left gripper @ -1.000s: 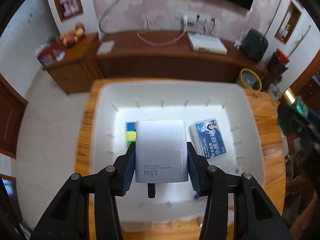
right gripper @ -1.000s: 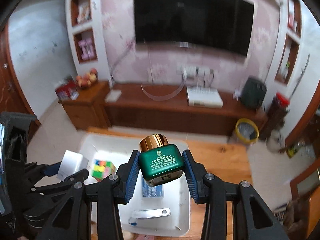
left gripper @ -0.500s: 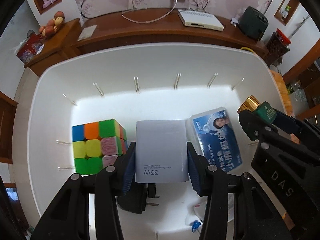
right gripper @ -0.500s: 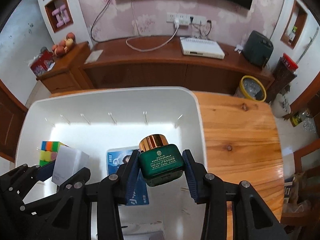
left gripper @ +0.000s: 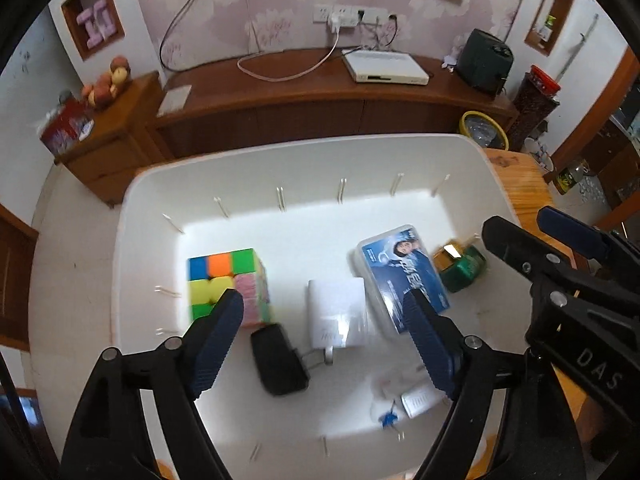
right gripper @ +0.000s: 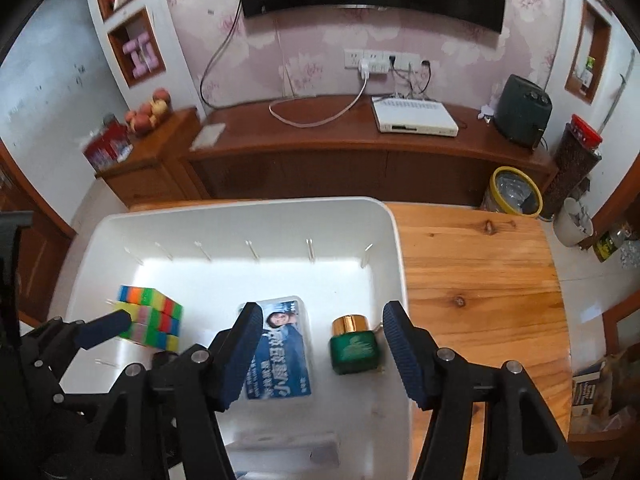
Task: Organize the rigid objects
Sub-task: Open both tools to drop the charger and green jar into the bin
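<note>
Both my grippers are spread wide with nothing between the pads. My left gripper hangs over the white bin, and right under its gap the white charger lies flat on the bin floor, a bit blurry. A black plug adapter sits just left of it, touching or nearly so, I can't tell. The rubik's cube is further left, partly behind my left finger.

My right gripper is open over the bin's right end, with the green jar standing upright with its gold cap on below the gap, close to the bin's right wall. Just beside the jar on its left is the blue card box, lying flat. The bin sits on a wooden table.
</note>
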